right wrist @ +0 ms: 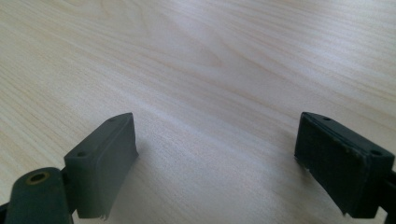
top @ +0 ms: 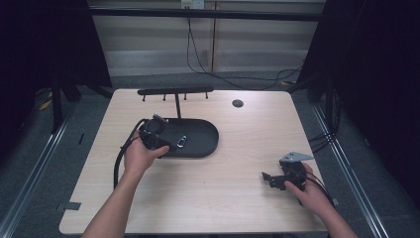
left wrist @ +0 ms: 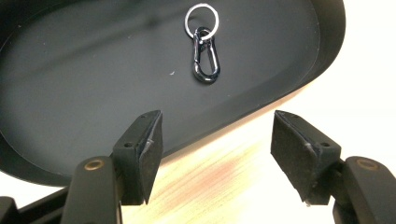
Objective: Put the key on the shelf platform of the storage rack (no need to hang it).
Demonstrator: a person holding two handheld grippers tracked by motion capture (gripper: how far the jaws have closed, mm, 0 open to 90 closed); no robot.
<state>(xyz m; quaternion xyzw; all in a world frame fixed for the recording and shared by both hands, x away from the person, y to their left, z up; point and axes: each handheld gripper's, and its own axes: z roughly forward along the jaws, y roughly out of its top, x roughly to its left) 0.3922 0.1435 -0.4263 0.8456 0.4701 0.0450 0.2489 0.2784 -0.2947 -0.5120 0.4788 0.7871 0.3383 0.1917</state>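
Observation:
A black oval tray (top: pixel 210 141) lies on the wooden table (top: pixel 237 163), left of centre. Inside it rests a dark carabiner clipped to a silver key ring (top: pixel 182 141) (left wrist: pixel 204 58). My left gripper (top: pixel 163 144) (left wrist: pixel 217 140) hovers over the tray's left front rim, pointing toward the carabiner. Its jaws stand open with nothing between them, and the carabiner lies a little beyond the tips. My right gripper (top: pixel 267 178) (right wrist: pixel 215 154) sits low over bare wood at the table's front right, open and holding nothing.
A black T-shaped stand with small hooks under its bar (top: pixel 176 91) rises from the tray's far side. A round dark grommet (top: pixel 237 103) is set in the table at the back. Cables run across the floor behind the table.

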